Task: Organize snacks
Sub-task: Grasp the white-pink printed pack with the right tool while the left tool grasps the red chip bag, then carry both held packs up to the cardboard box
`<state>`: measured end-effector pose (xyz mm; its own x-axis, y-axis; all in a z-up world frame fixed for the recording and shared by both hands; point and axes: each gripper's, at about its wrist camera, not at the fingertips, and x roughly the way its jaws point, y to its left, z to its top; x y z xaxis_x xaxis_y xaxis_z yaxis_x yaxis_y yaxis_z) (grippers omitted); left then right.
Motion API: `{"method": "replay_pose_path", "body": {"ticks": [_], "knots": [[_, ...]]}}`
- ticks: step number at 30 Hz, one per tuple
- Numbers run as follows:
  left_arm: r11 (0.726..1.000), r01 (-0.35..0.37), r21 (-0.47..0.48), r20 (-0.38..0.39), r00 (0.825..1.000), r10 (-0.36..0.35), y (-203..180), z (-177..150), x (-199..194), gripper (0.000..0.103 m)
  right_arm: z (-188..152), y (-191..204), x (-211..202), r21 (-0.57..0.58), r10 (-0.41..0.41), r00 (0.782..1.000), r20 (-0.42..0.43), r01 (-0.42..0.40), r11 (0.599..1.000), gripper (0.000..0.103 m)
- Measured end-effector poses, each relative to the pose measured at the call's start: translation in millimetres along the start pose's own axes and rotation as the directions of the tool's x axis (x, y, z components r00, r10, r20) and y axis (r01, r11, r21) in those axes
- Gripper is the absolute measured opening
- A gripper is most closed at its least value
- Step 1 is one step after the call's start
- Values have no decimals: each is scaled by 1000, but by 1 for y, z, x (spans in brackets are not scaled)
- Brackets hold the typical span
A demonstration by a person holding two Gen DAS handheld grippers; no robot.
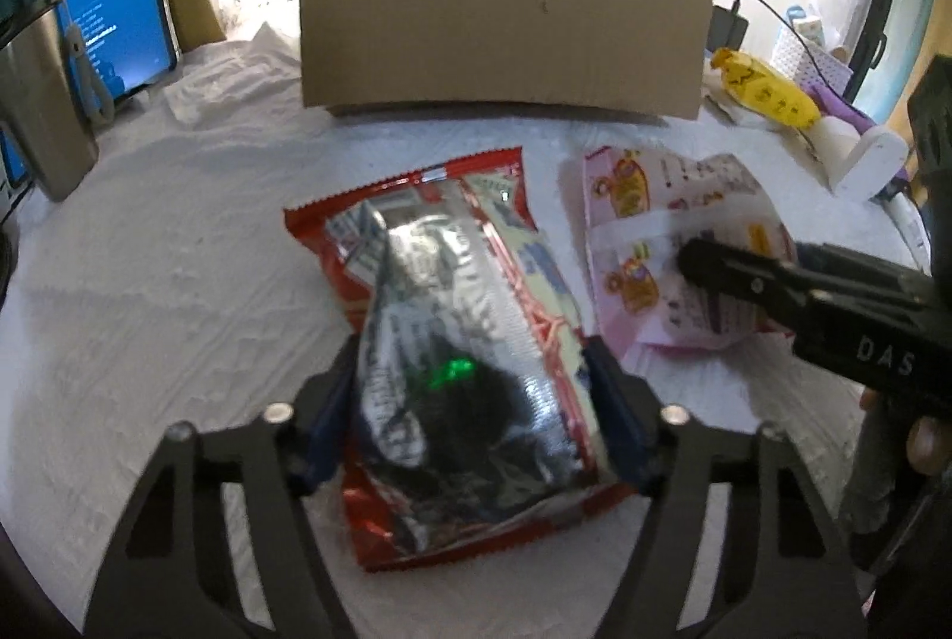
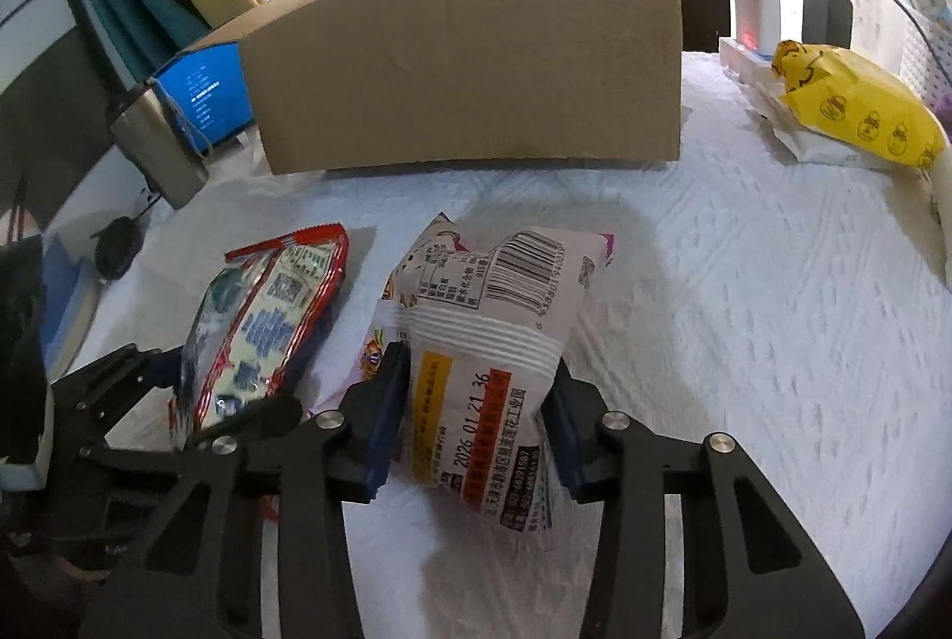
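The left gripper (image 1: 470,419) is clenched on a red-edged foil snack bag (image 1: 458,318), its blue pads pressing the bag's two long sides while the far end of the bag reaches forward, away from the fingers, over the white textured tablecloth (image 1: 178,252). Just to its right, the right gripper (image 2: 476,401) grasps a pale pink snack packet (image 2: 494,335) by its lower half, barcode end pointing ahead; whether the packet rests on the cloth or is slightly raised is hard to tell. Beyond both tools, straight ahead, stands an open cardboard box (image 2: 470,62). Further right of the right gripper lies a yellow printed bag (image 2: 857,103); far left of the left gripper a lit blue tablet screen (image 1: 119,26) leans upright.
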<state>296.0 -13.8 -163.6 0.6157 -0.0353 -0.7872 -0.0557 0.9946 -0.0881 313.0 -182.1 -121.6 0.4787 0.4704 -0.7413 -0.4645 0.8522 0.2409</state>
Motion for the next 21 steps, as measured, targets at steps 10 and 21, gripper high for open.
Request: {"method": "replay_pose_path", "body": {"ticks": [10, 21], "knots": [[999, 48, 25, 16, 999, -48, -11, -3, -18, 67, 4, -19, -30, 40, 8, 998, 55, -10, 999, 44], [997, 60, 47, 124, 990, -66, -9, 24, -55, 67, 36, -20, -57, 26, 35, 990, 137, -39, 999, 45]]}}
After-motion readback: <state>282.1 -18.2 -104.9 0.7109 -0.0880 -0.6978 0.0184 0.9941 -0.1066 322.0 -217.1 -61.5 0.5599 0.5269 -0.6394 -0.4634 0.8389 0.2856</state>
